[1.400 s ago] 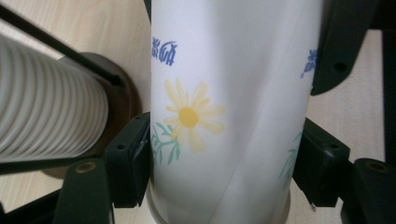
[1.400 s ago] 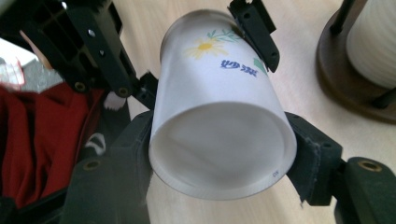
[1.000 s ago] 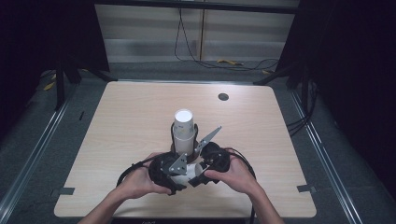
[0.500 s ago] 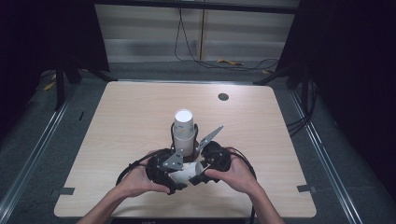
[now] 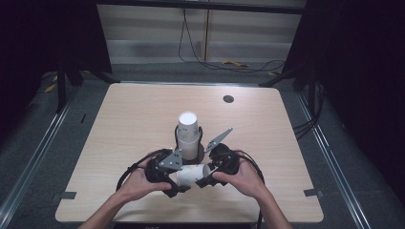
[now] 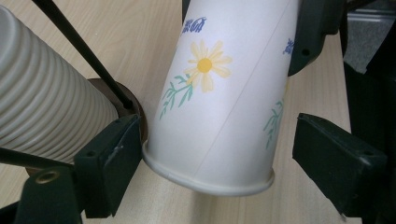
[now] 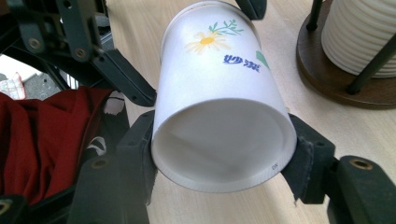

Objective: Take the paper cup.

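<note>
The right gripper (image 7: pixel 219 154) pinches the flowered paper cup (image 7: pixel 219 107) beside the cup stack (image 5: pixel 188 133); the left gripper (image 6: pixel 210 154) has just spread its jaws around its rim, a gap visible in its own view.

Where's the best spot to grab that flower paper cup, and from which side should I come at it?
Grip the flower paper cup on its side wall just behind the base rim, jaws across its width, as the right gripper does. It lies level, and the base disc probably stiffens the wall there. The left gripper, jaws just opened, stands around the mouth end, where the open wall would likely crush more easily.
</note>
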`<act>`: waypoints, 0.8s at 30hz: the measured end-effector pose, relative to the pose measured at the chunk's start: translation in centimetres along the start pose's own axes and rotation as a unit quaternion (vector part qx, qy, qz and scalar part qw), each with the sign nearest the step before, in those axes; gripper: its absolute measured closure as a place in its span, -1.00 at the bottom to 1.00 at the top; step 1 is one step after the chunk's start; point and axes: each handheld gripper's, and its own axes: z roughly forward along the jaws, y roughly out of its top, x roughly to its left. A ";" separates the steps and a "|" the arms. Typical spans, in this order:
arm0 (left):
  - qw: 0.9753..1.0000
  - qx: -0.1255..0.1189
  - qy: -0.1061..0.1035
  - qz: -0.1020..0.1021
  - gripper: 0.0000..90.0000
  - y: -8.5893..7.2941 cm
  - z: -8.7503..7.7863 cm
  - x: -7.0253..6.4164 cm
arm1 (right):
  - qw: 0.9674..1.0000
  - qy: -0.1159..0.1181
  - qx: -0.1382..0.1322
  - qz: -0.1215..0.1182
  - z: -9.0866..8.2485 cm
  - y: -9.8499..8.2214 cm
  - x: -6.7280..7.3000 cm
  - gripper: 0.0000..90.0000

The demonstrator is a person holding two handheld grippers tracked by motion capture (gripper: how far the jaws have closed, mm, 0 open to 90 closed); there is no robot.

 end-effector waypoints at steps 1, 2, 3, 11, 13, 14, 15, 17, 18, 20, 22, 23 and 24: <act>1.000 -0.005 -0.001 -0.003 -0.65 -0.1 -0.1 0.0 | 1.000 0.000 -0.003 0.000 0.0 0.0 -0.1 -0.18; 1.000 -0.012 -0.001 -0.008 -0.64 -0.1 -0.3 0.1 | 1.000 0.000 -0.003 -0.002 0.0 0.0 -0.1 -0.18; 1.000 -0.018 0.000 -0.010 -0.64 -0.2 -0.6 0.1 | 1.000 -0.002 -0.003 -0.001 0.0 -0.1 -0.2 -0.18; 0.996 -0.079 0.005 -0.038 -0.64 -0.7 -2.3 1.0 | 1.000 -0.003 -0.026 0.005 -0.1 -0.2 -0.9 -0.18; 0.994 -0.096 0.004 -0.053 -0.64 -1.0 -2.6 1.3 | 0.999 -0.008 -0.029 0.014 -0.3 -0.4 -1.0 -0.18; 0.993 -0.104 0.004 -0.059 -0.64 -1.2 -2.7 1.5 | 0.999 -0.009 -0.034 0.013 -0.4 -0.5 -1.1 -0.18; 0.992 -0.111 0.005 -0.067 -0.64 -1.3 -2.8 1.5 | 0.999 -0.009 -0.036 0.017 -0.4 -0.5 -1.1 -0.18; 0.990 -0.122 0.008 -0.076 -0.64 -1.5 -3.0 1.7 | 0.999 -0.010 -0.041 0.019 -0.6 -0.7 -1.1 -0.18; 0.989 -0.127 0.010 -0.079 -0.64 -1.6 -3.0 1.8 | 0.999 -0.012 -0.043 0.020 -0.7 -0.8 -1.1 -0.18; 0.988 -0.131 0.017 -0.083 -0.64 -1.7 -3.1 1.9 | 0.999 -0.011 -0.048 0.020 -0.8 -0.9 -1.1 -0.18; 0.986 -0.139 0.019 -0.087 -0.64 -1.9 -3.2 2.1 | 0.998 -0.014 -0.057 0.022 -1.0 -1.0 -1.2 -0.18; 0.985 -0.144 0.018 -0.091 -0.64 -1.9 -3.2 2.1 | 0.998 -0.014 -0.061 0.021 -1.0 -1.1 -1.3 -0.18; 0.985 -0.146 0.020 -0.093 -0.64 -2.0 -3.3 2.2 | 0.997 -0.016 -0.065 0.022 -1.1 -1.1 -1.3 -0.18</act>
